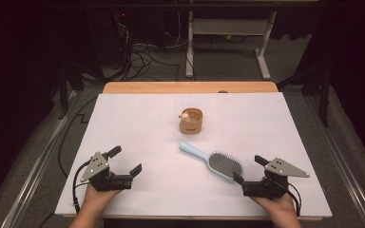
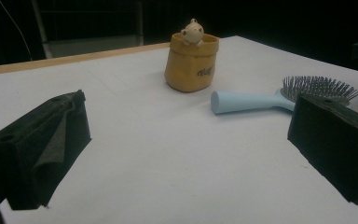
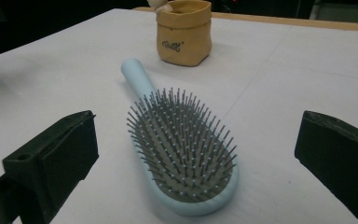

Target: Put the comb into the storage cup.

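Observation:
A light blue hairbrush (image 1: 218, 164) (image 2: 247, 100) (image 3: 182, 149) lies bristles up on the white table top (image 1: 138, 118), handle pointing to the far left. Behind it stands a tan soft pouch (image 1: 191, 122) (image 2: 191, 65) (image 3: 184, 37) with a small pale figure (image 1: 185, 115) (image 2: 192, 32) peeking over its rim. My right gripper (image 1: 249, 169) (image 3: 196, 126) is open just short of the brush head, and its pads touch nothing. My left gripper (image 1: 126, 160) (image 2: 186, 140) rests open at the near left, with bare table between its jaws.
The table's wooden far edge (image 1: 190, 87) runs behind the white sheet. Beyond it, cables (image 1: 142, 57) lie on the floor beside a white desk frame (image 1: 228, 28). Metal rails run along both sides of the table.

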Motion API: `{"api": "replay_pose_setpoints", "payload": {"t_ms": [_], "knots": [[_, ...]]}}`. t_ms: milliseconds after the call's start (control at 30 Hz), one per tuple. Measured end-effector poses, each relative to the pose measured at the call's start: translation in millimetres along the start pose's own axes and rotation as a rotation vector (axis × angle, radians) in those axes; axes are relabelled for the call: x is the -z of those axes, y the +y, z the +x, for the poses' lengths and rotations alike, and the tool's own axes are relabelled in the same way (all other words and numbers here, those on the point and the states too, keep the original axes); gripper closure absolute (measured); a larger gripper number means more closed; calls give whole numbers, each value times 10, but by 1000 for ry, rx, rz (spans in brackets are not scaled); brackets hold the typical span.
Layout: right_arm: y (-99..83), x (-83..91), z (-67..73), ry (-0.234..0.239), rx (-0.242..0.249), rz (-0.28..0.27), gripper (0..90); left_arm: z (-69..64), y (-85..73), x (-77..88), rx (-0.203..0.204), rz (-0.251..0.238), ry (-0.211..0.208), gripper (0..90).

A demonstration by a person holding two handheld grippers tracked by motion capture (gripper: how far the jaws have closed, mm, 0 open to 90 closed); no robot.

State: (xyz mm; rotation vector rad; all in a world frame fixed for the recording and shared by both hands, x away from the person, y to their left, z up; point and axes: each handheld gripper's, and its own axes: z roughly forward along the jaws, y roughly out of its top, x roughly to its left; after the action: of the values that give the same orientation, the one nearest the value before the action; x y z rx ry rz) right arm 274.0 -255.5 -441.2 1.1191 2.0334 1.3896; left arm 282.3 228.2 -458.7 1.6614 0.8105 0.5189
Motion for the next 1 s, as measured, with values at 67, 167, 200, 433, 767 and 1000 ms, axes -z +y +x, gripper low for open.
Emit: {"api": "replay_pose_setpoints", "payload": {"t_ms": [67, 167, 200, 433, 767, 1000], "knots": [[26, -11, -34, -10, 16, 35, 1, 0, 5, -2, 6, -1, -4, 4], [74, -36, -91, 0, 19, 90, 1, 3, 19, -8, 0, -12, -4, 4], [74, -36, -91, 0, 19, 90, 1, 6, 21, -9, 2, -15, -3, 4], [125, -169, -123, 34, 68, 281, 1, 25, 16, -28, -1, 6, -10, 3], [107, -291, -163, 58, 100, 461, 1, -5, -2, -41, -30, 17, -22, 3], [115, -363, -152, 71, 135, 562, 1, -35, -9, -49, -47, 22, -26, 3]]}}
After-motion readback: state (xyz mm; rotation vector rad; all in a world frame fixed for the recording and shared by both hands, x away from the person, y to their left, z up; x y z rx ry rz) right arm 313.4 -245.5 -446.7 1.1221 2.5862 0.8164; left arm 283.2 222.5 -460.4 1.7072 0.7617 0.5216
